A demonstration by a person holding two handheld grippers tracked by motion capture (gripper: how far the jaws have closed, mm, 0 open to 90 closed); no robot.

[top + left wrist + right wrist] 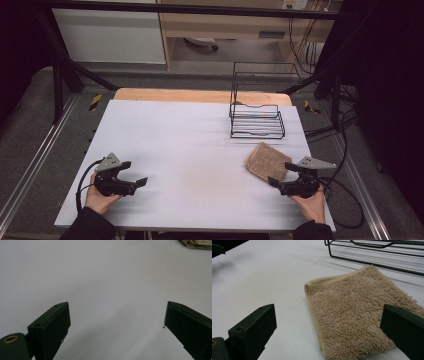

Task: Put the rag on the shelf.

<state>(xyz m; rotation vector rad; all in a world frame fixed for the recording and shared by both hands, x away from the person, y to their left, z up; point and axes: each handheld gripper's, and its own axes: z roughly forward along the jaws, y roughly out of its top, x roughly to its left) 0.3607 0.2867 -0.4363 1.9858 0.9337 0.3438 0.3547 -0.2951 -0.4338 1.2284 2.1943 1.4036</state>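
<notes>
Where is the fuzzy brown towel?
In the high view the towel lies flat on the table's right side, between the wire rack and the right gripper.

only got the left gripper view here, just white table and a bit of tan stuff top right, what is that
Observer: A folded tan towel, lying flat on the table.
Operator: anything near it
Observer: A black wire rack stands just beyond the towel, apart from it.
Operator: where's the other gripper
Observer: The right gripper is at the towel's near edge, jaws open, with the towel lying ahead between them and not gripped.
Operator: and mine
Observer: The left gripper sits at the table's near left, jaws open and empty.
</notes>
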